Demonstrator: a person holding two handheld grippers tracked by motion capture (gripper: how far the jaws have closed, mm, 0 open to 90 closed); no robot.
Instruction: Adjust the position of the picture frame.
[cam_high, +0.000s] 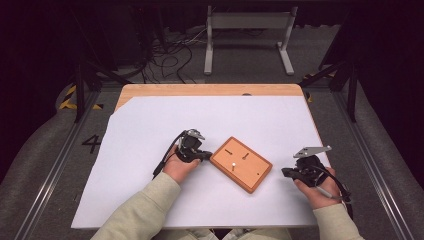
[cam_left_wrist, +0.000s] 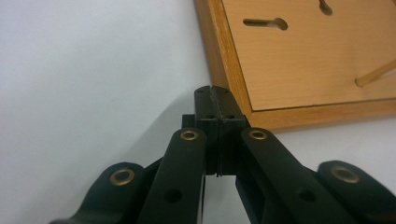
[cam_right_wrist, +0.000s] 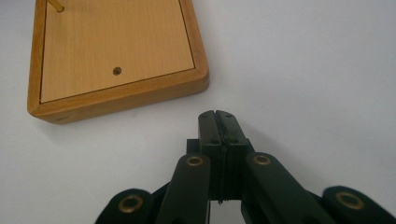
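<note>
A flat wooden board (cam_high: 241, 163) with a raised rim lies turned diagonally near the middle of the white sheet. Two keyhole slots (cam_left_wrist: 265, 22) are cut into its face, a thin wooden peg (cam_left_wrist: 376, 73) stands from it, and a small round hole (cam_right_wrist: 117, 71) sits near one corner. My left gripper (cam_high: 206, 156) rests just left of the board, jaws shut with nothing between them, tips (cam_left_wrist: 213, 91) right beside the board's rim (cam_left_wrist: 219, 46). My right gripper (cam_high: 286, 172) sits to the board's right, also shut and empty, its tips (cam_right_wrist: 217, 113) a short way from the board's rounded corner (cam_right_wrist: 198, 77).
The white sheet (cam_high: 150, 125) covers most of a wooden table (cam_high: 210, 90). Beyond the table's far edge stand a grey metal frame (cam_high: 247, 30) and tangled cables (cam_high: 170, 55) on the floor. Dark metal struts (cam_high: 80, 85) flank both sides of the table.
</note>
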